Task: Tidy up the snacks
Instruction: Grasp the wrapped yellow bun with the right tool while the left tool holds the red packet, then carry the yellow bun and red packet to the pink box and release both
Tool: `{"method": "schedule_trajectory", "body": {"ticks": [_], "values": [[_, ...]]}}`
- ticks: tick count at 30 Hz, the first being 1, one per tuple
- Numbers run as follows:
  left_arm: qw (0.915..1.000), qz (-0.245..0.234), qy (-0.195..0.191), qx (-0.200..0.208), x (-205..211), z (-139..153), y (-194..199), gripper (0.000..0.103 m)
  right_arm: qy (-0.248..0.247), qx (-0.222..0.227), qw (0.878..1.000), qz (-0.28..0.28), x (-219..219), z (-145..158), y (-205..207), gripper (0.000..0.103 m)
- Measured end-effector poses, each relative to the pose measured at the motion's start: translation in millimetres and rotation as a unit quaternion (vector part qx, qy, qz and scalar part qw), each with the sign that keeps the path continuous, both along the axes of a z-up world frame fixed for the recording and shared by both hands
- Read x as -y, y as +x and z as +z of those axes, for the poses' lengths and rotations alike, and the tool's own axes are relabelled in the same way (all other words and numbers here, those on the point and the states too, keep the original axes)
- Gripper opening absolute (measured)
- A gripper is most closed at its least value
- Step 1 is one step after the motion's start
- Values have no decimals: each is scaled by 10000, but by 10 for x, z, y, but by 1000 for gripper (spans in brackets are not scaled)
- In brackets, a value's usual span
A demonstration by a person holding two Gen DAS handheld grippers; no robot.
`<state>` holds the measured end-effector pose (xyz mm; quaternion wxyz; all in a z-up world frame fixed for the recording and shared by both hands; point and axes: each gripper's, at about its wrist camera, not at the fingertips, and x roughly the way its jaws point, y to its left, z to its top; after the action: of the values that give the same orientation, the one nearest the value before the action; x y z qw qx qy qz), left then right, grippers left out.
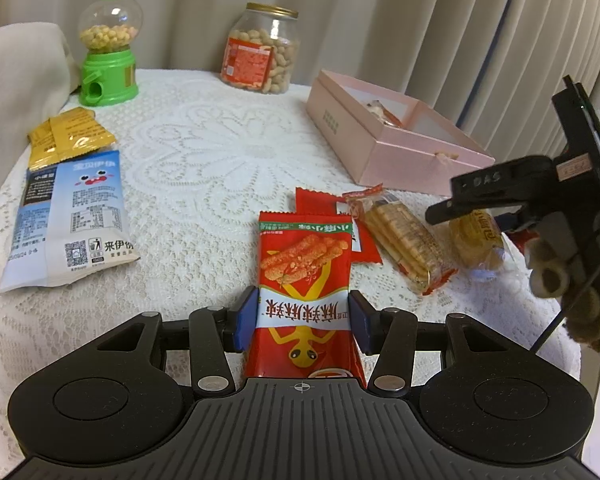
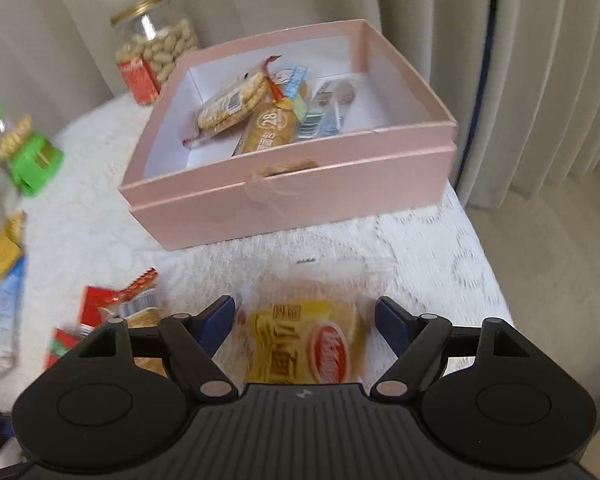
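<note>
The red snack packet [image 1: 306,280] lies flat on the lace-covered tabletop [image 1: 204,152], between the blue pads of the left gripper [image 1: 302,320]; the jaws sit against both of its edges, closed on it. A second red packet [image 1: 320,204] pokes out from under its far end, and just to the right lies a clear-wrapped cracker pack [image 1: 400,240].

The right gripper [image 2: 305,320] has its jaws spread wide either side of a yellow bread packet [image 2: 304,340], with a gap between each pad and the wrapper (the right view is blurred, so finer detail is lost).

Beyond these stands the pink box [image 2: 292,200], open on top, with a cracker pack, a brown biscuit packet [image 2: 270,130] and a silvery-blue packet [image 2: 328,110] inside.

On the left side of the tabletop lie a blue-and-white bag [image 1: 72,216] and a yellow packet [image 1: 66,138] that touches its far end. At the back stand a green candy dispenser [image 1: 109,48] and a jar of peanuts [image 1: 262,50], well apart, before a pale curtain [image 1: 420,20].
</note>
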<state>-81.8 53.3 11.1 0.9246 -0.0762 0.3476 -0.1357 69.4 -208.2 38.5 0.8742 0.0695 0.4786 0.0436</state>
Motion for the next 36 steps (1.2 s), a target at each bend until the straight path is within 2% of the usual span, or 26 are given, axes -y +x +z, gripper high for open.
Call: {"method": "schedule_trajectory", "body": {"ticks": [6,10,11,13,15,18,24,29,31,33,36], "values": [[10000,29,81,18,40,0,-11,54,-384,201,9985,347,-71,-34,-156,78],[9998,59,165,2,74,9,-11,54,-232,306,9985,403,31,-31,-222,77],[9998,73,169,-23,77,16,-2,54,-193,313,9985,407,54,-26,-222,75],[9998,109,105,-105,64,36,22,53,-246,320,9984,386,72,-3,-231,63],[9998,143,-63,-154,17,76,40,52,-295,318,9981,438,80,34,-277,57],[9995,251,-151,106,-23,258,-7,51,-98,432,9978,483,138,160,-360,54],[9952,104,-331,916,-54,1097,11,52,38,1200,9902,715,188,801,-452,53],[9863,-26,-306,1620,152,1735,296,52,-41,2088,9751,750,227,1604,-394,53],[9833,-31,-387,1778,268,1884,488,52,-293,2490,9653,736,238,1894,-385,53],[9807,-105,-511,1886,384,1987,719,53,-490,2700,9591,695,269,2101,-340,53],[9807,-232,-704,1810,614,2019,1171,54,-680,2893,9528,625,343,2288,-238,53]]}}
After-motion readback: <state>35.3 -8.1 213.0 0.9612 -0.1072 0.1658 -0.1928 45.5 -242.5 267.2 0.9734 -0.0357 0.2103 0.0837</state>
